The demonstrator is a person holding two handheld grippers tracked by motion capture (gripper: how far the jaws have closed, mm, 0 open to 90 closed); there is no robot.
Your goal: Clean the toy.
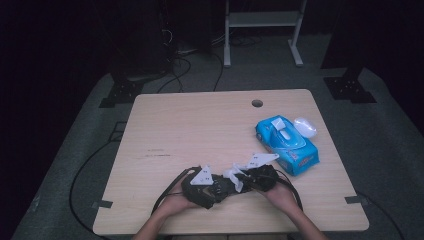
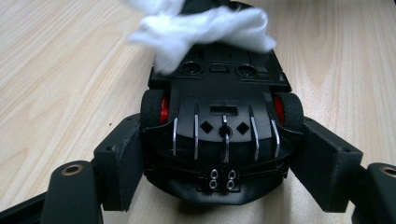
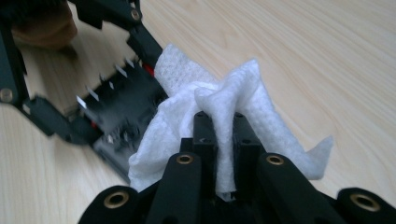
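My left claw (image 2: 219,158) grips a black toy car (image 2: 219,116) by its sides. The car is upside down – I can see its flat belly and red wheel hubs. It sits low over the wooden worktop (image 1: 200,125), near my edge. My right claw (image 3: 223,135) is pressed together on a white wipe (image 3: 224,107), pinched tight between its 2 jaws. The wipe lies against one end of the car's belly. Further off on the right sits a blue pack of wipes (image 1: 287,142) – a small white lid (image 1: 305,126) lies beside it.
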